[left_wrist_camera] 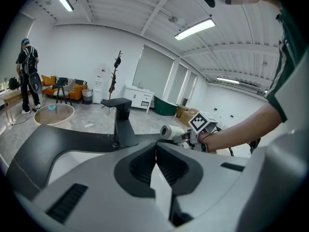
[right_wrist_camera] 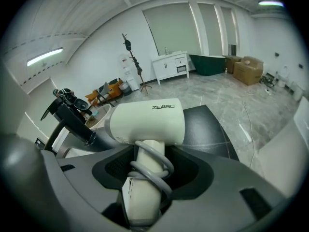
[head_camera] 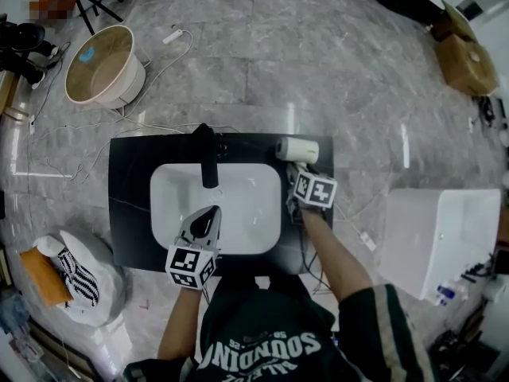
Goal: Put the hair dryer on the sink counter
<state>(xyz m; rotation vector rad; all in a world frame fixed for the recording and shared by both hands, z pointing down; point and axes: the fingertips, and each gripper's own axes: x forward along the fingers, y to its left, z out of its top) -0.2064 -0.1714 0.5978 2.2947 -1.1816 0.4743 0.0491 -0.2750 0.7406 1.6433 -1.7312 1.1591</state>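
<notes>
Cream hair dryer (right_wrist_camera: pixel 145 122) was at the black tabletop (head_camera: pixel 127 181), just right of the tap (head_camera: pixel 208 156), its handle pinched by the right tool (right_wrist_camera: pixel 145 175). The left tool (left_wrist_camera: pixel 157 175) was pressed together, empty, in front of the tap. Only letting go seemed left.

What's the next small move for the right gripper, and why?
Probably ease the dryer down onto the counter at its far right corner, beside the faucet. The right gripper has its jaws clamped on the dryer's handle, with the body over bare black counter. Whether it touches isn't clear, so lower before opening.
</notes>
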